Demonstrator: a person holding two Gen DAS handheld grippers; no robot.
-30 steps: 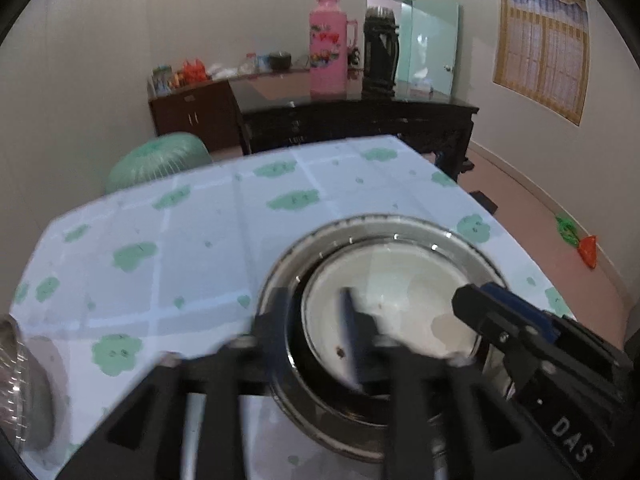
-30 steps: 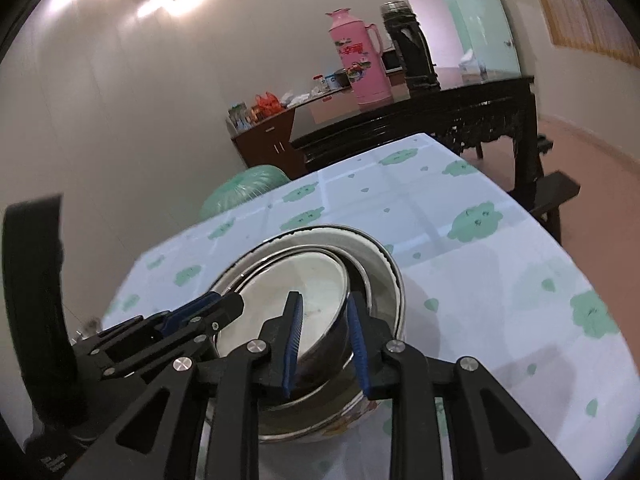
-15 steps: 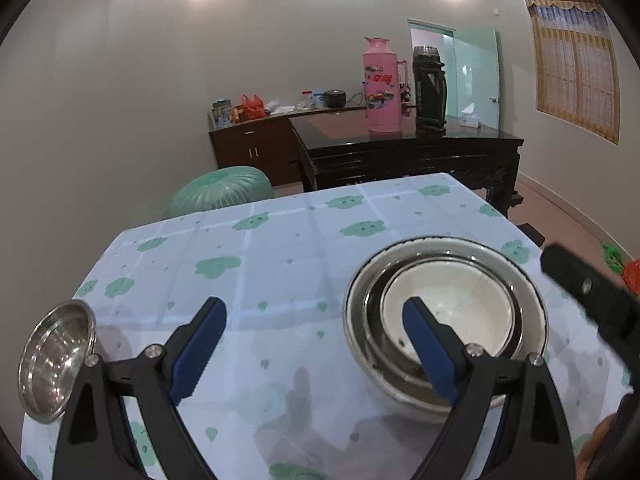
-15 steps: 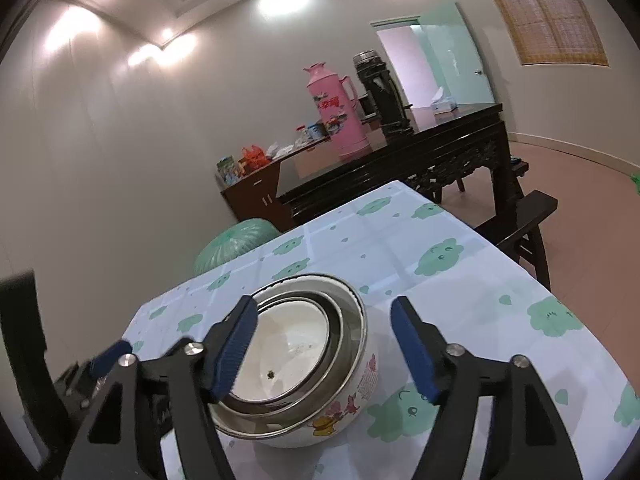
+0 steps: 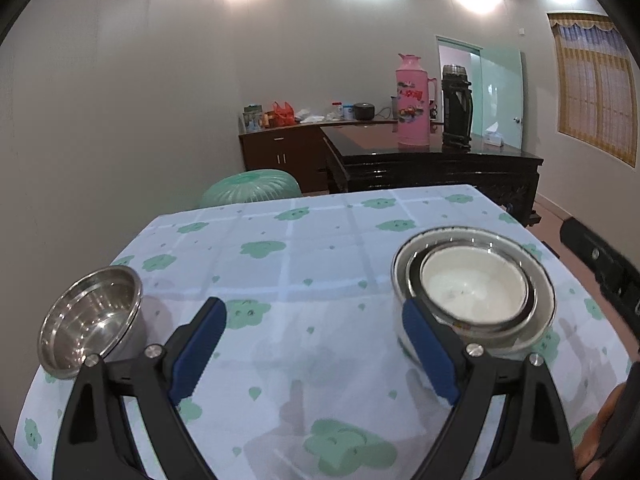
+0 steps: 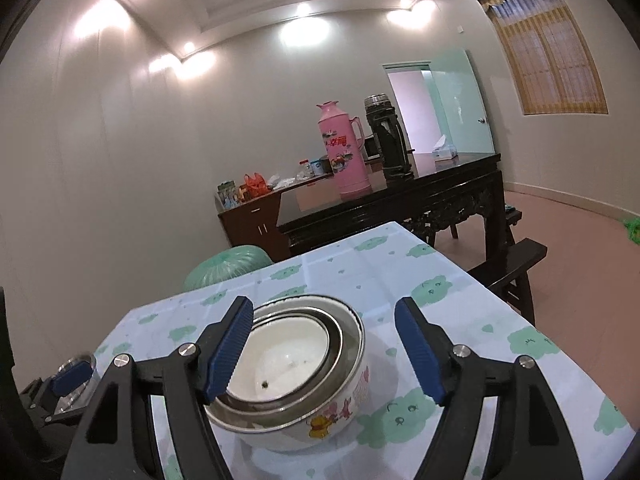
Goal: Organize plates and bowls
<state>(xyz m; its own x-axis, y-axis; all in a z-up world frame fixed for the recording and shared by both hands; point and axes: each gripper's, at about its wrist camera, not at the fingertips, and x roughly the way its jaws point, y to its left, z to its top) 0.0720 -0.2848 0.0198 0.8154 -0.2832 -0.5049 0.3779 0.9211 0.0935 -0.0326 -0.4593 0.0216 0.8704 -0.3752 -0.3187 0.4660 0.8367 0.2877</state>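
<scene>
Small bowl (image 5: 90, 316): bare polished steel, mirror-bright inside. Nested bowls (image 6: 296, 364): outermost looks like glossy white enamel with cartoon prints on the wall, a shiny steel bowl inside it, innermost smooth and white. Tablecloth (image 5: 304, 256): smooth printed sheet, pale blue with green patches, faint fold creases, slight sheen. Left gripper (image 5: 316, 344) and right gripper (image 6: 322, 350): matt black plastic arms, ribbed blue pads, bright metal screws. Dark table (image 6: 440, 192): lacquered carved wood, reflective top. Pink thermos (image 6: 344, 152): glossy plastic.
</scene>
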